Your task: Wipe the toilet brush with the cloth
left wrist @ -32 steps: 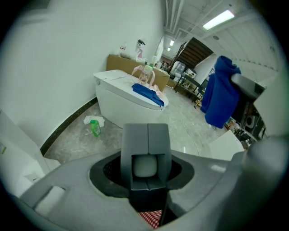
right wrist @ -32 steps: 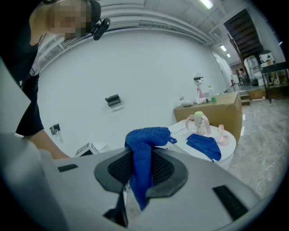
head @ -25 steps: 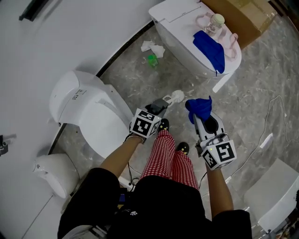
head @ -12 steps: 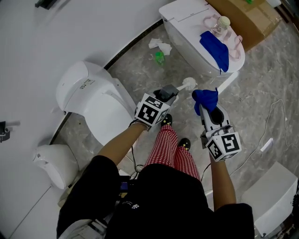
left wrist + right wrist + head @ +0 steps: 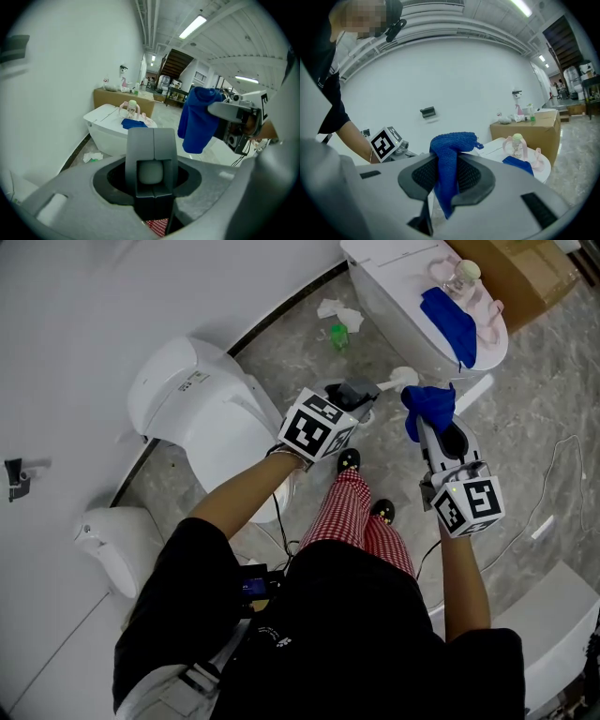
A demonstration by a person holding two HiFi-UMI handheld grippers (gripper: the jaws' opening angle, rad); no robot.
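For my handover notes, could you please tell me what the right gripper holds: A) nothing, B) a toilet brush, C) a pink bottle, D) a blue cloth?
D: the right gripper has its jaws clamped on the blue cloth, which bunches above them.

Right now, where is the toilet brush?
In the head view, the toilet brush sits upper centre, gripped by the left tongs. Its white head is close beside the blue cloth, which the right tongs hold.
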